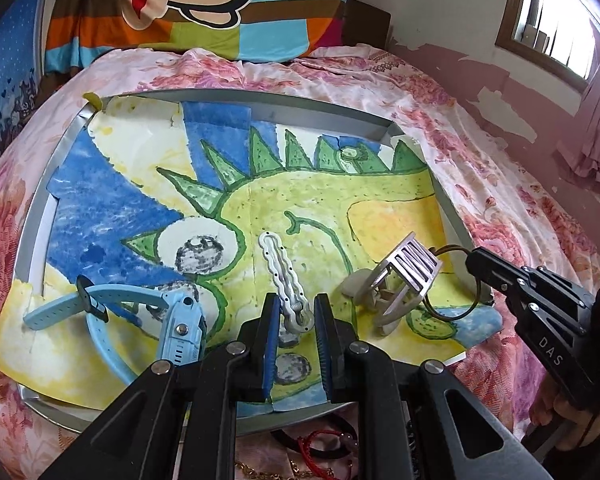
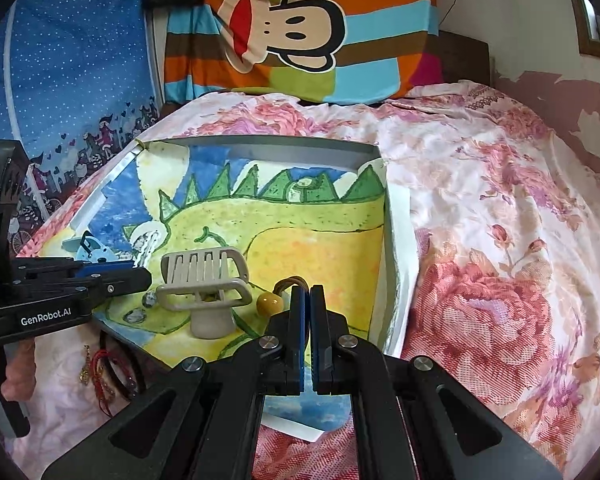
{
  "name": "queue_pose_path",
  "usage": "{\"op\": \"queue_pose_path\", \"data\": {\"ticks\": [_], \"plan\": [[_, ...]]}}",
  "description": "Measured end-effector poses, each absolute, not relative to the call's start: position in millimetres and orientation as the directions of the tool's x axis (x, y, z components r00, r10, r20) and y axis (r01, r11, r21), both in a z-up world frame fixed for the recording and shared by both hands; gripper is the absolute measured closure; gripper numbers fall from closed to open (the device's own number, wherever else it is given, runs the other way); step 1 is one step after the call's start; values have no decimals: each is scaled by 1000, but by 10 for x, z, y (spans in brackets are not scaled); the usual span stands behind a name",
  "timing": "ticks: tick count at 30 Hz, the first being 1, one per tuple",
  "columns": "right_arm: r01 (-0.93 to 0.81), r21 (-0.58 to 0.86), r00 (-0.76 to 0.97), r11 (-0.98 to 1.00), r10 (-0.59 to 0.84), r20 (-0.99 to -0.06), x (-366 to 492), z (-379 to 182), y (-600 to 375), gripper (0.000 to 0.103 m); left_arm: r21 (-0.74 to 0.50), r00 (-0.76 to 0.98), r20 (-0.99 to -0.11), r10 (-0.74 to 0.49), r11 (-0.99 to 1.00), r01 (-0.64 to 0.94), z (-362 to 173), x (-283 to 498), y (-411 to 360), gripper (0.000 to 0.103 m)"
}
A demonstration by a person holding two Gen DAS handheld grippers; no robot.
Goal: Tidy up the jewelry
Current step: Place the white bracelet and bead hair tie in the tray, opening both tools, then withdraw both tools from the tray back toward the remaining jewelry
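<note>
Left gripper (image 1: 296, 312) jaws apart, straddling white strap (image 1: 285, 276), long axis running ahead. Right gripper (image 2: 307, 292) jaws together, seemingly pinching brown cord (image 2: 290, 281).

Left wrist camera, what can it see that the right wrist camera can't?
Only the left wrist view shows the whole light-blue rubber watch and the full white wavy hair clip between the left hand-held gripper fingers. Only the right wrist view shows the round yellow bead on the brown cord that the right hand-held gripper pinches. Both show the beige plastic claw clip and the painted dinosaur picture in its grey frame.
</note>
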State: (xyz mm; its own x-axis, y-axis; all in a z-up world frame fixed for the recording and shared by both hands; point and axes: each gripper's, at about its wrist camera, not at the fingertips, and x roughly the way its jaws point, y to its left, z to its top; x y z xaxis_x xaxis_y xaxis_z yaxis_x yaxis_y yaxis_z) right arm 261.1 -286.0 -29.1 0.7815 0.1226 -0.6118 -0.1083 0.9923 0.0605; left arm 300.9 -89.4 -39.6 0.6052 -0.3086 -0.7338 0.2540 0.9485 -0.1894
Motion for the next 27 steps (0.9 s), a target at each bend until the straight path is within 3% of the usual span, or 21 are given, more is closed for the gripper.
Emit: {"op": "queue_pose_path", "data": {"ticks": [6,9,12,14,15,18,21,23,25,27], "plan": [[-91,46,769,995,99,-631,2625,-308,-2890,99,-204,597,-740,-310,949,241,-394,3019,-873,86],[-81,46,769,996,92,-633,2608,-309,-2919,90,-201,598,-741,-306,950,237,-383,3002,-871,85],[-74,52,778,996,90,-622,2557,-269,-2950,74,-203,609,-732,-305,951,233,-343,2958,-864,72],[-71,50,784,996,86,-615,2516,-229,-2970,73,-206,627,-719,-302,953,223,-298,2915,-846,51],[-68,47,787,997,83,-612,2493,-205,-2980,73,-211,640,-706,-302,953,218,-263,2885,-831,46],[-59,42,800,997,72,-596,2399,-110,-3004,71,-208,673,-678,-295,955,209,-137,2795,-792,42],[-53,50,822,997,72,-565,2257,11,-3020,57,-201,700,-654,-287,958,205,2,2669,-762,33],[-52,51,838,997,71,-541,2144,101,-3023,49,-192,731,-626,-273,962,196,110,2556,-731,18],[-52,57,854,997,74,-515,2016,200,-3022,38,-189,761,-591,-269,963,193,225,2434,-698,10],[-55,63,869,997,79,-488,1891,296,-3013,30,-192,788,-554,-269,962,193,341,2290,-663,6]]}}
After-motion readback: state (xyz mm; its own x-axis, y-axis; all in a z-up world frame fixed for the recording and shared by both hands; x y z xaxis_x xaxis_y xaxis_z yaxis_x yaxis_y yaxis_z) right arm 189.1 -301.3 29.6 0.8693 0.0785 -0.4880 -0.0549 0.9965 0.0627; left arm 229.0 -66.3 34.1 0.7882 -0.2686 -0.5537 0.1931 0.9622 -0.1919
